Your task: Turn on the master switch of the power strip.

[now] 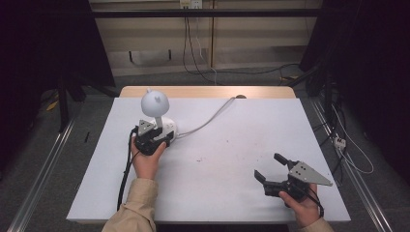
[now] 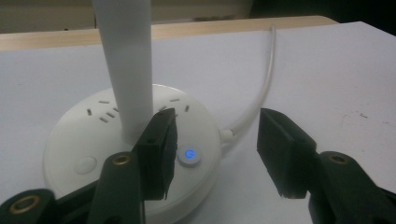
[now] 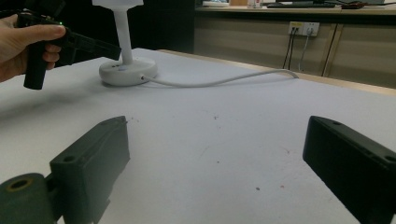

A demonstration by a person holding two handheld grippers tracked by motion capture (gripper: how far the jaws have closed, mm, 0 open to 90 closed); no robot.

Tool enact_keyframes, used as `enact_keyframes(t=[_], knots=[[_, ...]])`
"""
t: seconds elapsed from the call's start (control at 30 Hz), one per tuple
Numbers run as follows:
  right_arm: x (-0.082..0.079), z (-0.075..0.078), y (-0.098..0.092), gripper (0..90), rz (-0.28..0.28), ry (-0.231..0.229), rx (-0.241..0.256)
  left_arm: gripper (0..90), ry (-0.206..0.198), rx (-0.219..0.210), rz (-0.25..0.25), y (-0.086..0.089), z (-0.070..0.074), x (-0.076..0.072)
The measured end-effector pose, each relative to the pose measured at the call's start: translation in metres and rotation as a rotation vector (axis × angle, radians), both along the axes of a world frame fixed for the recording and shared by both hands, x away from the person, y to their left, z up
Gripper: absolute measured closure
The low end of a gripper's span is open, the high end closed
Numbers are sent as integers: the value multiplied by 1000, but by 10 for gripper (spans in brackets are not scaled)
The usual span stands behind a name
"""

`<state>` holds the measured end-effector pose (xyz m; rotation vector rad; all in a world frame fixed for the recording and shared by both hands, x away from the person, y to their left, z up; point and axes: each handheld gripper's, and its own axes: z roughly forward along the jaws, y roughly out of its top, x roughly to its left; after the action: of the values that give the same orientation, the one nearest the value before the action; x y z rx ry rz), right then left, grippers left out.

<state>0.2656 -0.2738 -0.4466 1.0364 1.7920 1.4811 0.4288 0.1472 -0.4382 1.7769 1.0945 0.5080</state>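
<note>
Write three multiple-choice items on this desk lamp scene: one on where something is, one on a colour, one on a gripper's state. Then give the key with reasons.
1. Where does the lamp stand on the table?
A. far left part
B. near right corner
C. dead centre

2. What colour glows from the button on the lamp's base?
A. red
B. blue
C. green

3. How do the jaws of the right gripper stand?
A. shut on the cord
B. shut on nothing
C. open, holding nothing

Key: 1 A, the high view shows the lamp left of the middle, toward the far edge, with the left gripper at its base. 2 B, the left gripper view shows a blue lit ring. 3 C, the right gripper view shows bare table between wide-apart jaws, and the cord lies far off.
</note>
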Motion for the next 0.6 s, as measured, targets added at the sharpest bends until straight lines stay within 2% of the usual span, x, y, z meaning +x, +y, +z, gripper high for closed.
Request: enact_keyframes(t=[0.23,0.33,0.43,0.6], knots=[[0,0,1,68,4,1,-1,351,3,-28,-16,-1,2,-3],[0,1,1,68,5,0,-1,299,9,-28,-28,-2,3,-3],[1,1,2,67,5,-1,-3,276,5,-42,-33,-3,3,-4],[1,1,2,68,5,-1,0,225,9,-36,-48,-2,5,-5]])
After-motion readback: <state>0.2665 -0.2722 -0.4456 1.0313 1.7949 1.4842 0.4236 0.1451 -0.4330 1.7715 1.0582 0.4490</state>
